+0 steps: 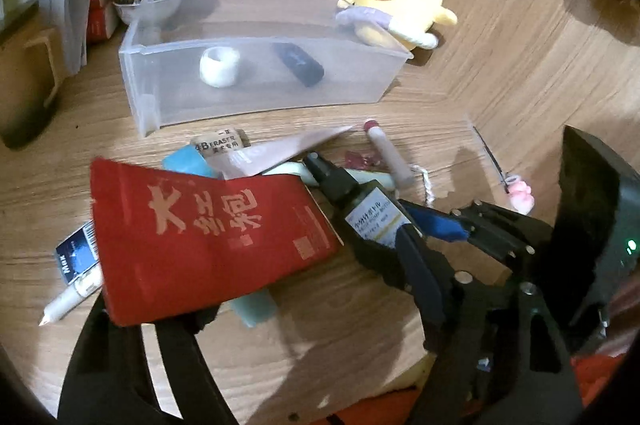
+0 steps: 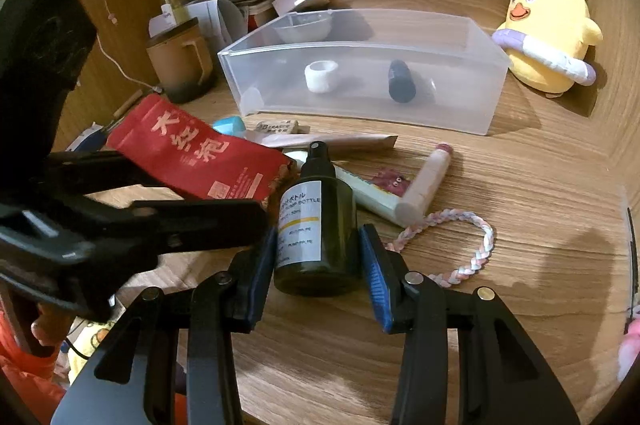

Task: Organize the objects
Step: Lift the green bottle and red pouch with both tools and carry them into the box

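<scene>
The right gripper (image 2: 318,257) has its two blue pads against the lower sides of a dark spray bottle (image 2: 318,221), one pad on each flank, so it is closed on the bottle near its base. The bottle lies on the wooden desk (image 2: 520,193) with its long axis running straight away from the gripper: base nearest the jaws, black nozzle pointing toward the clear plastic bin (image 2: 360,105) beyond. That line is the relation the next move turns on, since a lift and a push forward along the same axis would probably carry the bottle over the bin's near wall.

The left gripper (image 1: 152,313) sits at the near edge of a red pouch (image 1: 208,237); its fingers show only as dark shapes under that edge, and whether they pinch the pouch or merely flank it cannot be told. In the right wrist view its black body reaches in from the left, just beside the bottle. The right gripper is plainly the nearer one to the bottle.

The bottle is dark green-black, round, with a white label printed with small text and a yellow band. The label faces up. It looks rigid and smooth, so a grip this low could let the nozzle end droop.

Around it lie a white tube (image 2: 428,181), a braided cord (image 2: 472,253) and an eraser (image 2: 280,126). The bin already holds a white roll (image 2: 321,76) and a dark cylinder (image 2: 401,81). A yellow plush chick (image 2: 548,25) sits to the right of the bin.
</scene>
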Demonstrator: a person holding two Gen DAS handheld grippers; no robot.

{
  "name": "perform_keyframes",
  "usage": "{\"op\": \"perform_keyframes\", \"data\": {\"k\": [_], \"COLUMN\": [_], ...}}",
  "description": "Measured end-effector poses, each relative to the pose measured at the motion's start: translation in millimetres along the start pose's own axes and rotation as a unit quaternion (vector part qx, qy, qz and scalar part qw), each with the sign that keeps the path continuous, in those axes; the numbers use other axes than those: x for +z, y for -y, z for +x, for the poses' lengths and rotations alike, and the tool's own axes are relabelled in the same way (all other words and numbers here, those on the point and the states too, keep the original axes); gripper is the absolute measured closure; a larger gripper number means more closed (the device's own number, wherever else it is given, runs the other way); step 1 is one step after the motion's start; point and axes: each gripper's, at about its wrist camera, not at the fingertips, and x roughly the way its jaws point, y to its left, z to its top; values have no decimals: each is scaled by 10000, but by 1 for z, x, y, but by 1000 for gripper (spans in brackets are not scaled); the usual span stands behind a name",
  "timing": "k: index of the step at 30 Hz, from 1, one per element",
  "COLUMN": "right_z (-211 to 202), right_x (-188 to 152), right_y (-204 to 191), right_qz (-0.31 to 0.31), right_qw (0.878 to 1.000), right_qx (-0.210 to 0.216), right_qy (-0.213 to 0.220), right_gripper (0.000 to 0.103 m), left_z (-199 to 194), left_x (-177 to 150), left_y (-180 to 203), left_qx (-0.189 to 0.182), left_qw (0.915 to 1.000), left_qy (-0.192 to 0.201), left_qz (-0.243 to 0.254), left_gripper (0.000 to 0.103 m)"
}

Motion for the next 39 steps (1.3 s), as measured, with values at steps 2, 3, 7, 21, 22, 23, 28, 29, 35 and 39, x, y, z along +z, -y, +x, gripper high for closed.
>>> {"op": "perform_keyframes", "data": {"k": [2, 3, 7, 21, 22, 23, 28, 29, 35, 39], "right_z": [0, 0, -1, -24, -26, -27, -29, -28, -14, -5], "right_x": [0, -1, -2, 6, 8, 9, 15, 15, 13, 10], "right_y": [1, 2, 5, 16, 17, 17, 20, 21, 25, 25], "right_qz": [23, 42, 98, 263, 280, 290, 330, 333, 387, 385], "right_qw": [10000, 10000, 9999, 9989, 9987, 9986, 9980, 9979, 9986, 9989], "right_qx": [5, 20, 19, -2, -19, -24, -73, -76, -32, -10], "right_qy": [-4, 3, 25, 389, 430, 451, 542, 546, 372, 275], "right_gripper": [64, 64, 64, 64, 64, 64, 64, 64, 64, 64], "left_z": [3, 5, 8, -8, -9, -11, -12, -9, 11, 21], "left_x": [1, 1, -1, -5, -6, -5, -1, 0, 5, 7], "left_y": [-3, -5, -11, -4, -3, -2, 4, 6, 13, 13], "left_qx": [-57, -57, -113, 267, 268, 291, 403, 437, 449, 420], "left_qw": [9999, 9999, 9995, 9988, 9987, 9984, 9979, 9980, 9987, 9989], "left_qy": [-37, -49, -83, 399, 428, 476, 512, 445, 175, 146], "left_qz": [-102, -148, -291, -121, -115, -111, 17, 80, 177, 126], "left_gripper": [40, 48, 69, 81, 81, 81, 81, 81, 81, 80]}}
